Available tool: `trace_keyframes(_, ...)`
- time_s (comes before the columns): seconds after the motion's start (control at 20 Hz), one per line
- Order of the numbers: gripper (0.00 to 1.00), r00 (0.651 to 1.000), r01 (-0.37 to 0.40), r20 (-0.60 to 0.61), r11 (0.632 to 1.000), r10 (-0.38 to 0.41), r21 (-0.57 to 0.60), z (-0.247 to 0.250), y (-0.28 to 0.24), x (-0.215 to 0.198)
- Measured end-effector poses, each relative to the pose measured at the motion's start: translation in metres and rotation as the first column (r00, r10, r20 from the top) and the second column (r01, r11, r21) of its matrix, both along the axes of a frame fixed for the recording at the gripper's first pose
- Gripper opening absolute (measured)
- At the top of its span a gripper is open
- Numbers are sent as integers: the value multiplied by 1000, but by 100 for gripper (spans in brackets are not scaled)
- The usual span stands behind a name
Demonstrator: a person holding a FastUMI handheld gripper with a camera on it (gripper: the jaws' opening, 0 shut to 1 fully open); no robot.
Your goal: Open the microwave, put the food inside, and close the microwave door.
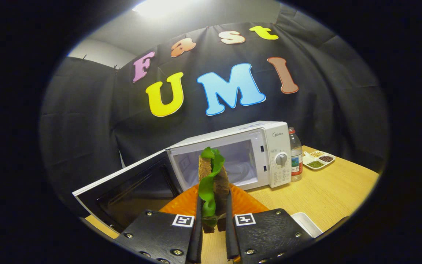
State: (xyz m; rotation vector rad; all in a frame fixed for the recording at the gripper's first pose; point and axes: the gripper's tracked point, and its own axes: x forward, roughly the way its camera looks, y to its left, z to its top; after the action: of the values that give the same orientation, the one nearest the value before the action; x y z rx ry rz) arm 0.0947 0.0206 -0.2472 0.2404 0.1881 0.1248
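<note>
A wooden table carries everything here. The biggest thing on it is a white microwave, its door swung wide open to the left so the pale, lit cavity faces the gripper with nothing blocking the opening. A grey "Midea" mark sits at the top of its control panel, above a round dial and rows of print too small to read. Just right of the microwave stands a clear bottle with a red cap and a label whose writing is too small to make out. Beyond it lies a small white divided dish holding green, dark and pale grains. An orange plate lies just ahead of the fingers, between them and the microwave. A white tray corner shows beside the right finger.

The gripper is nearly closed, both fingers pressing the sides of a sandwich of brown bread and green lettuce, held upright over the orange plate, in front of the open cavity.
</note>
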Motion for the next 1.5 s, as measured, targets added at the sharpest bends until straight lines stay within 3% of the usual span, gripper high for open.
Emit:
trace_keyframes(0.9,26,999,37,-15,981,-41,-191,-50,47,184)
trace_keyframes(1.5,26,999,51,2,988,-52,-147,-71,67,280)
